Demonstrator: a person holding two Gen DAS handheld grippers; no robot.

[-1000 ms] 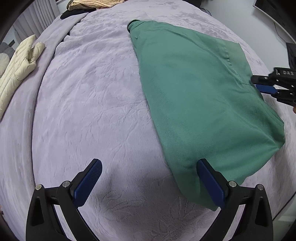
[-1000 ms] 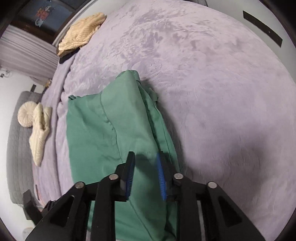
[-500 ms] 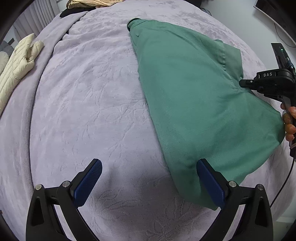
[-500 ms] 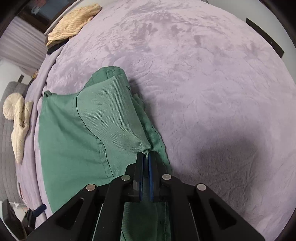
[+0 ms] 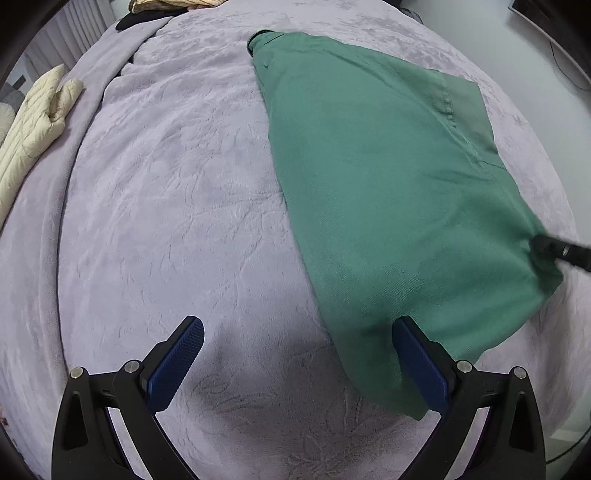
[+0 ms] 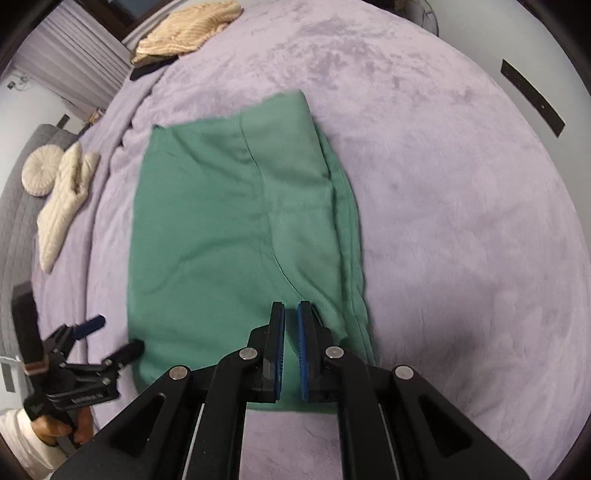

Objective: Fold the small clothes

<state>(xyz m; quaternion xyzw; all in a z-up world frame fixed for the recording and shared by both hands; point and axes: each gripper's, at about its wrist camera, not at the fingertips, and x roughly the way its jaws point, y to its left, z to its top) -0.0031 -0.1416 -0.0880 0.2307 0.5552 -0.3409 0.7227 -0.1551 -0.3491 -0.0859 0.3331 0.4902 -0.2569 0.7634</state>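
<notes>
Two blue-padded fingers of the left gripper (image 5: 297,363) stand wide apart in the left wrist view, gripping nothing, over a lilac bedspread (image 5: 166,206). The right-hand finger overlaps the near corner of the green garment (image 5: 388,192); whether it touches the cloth I cannot tell. Left of the garment the bedspread lies bare and broad, out to a cream quilted jacket (image 5: 33,125) at the far left edge. At the far end sit a tan knitted garment (image 5: 173,4) and something dark beside it. The bed's right edge curves close behind the garment, with pale floor beyond. The garment lies flat, long and tapering away from the camera, with a darker folded panel and a stitched seam along its right side. At its right corner the right gripper (image 5: 543,249) pinches the cloth, pulling it to a point.

In the right wrist view the right gripper (image 6: 291,314) has its jaws closed on a bunched ridge of the green garment (image 6: 207,236), having just finished closing. The cloth spreads ahead and to the left, with a curved seam down its middle and layered edges on its right. Right of it the bedspread (image 6: 461,206) is wide and bare up to the bed's edge. At lower left the left gripper (image 6: 110,339) hangs open beside the garment's corner, held by a hand (image 6: 55,428) in a white sleeve. A round cream cushion (image 6: 40,173) and the cream jacket (image 6: 62,206) lie at the left
</notes>
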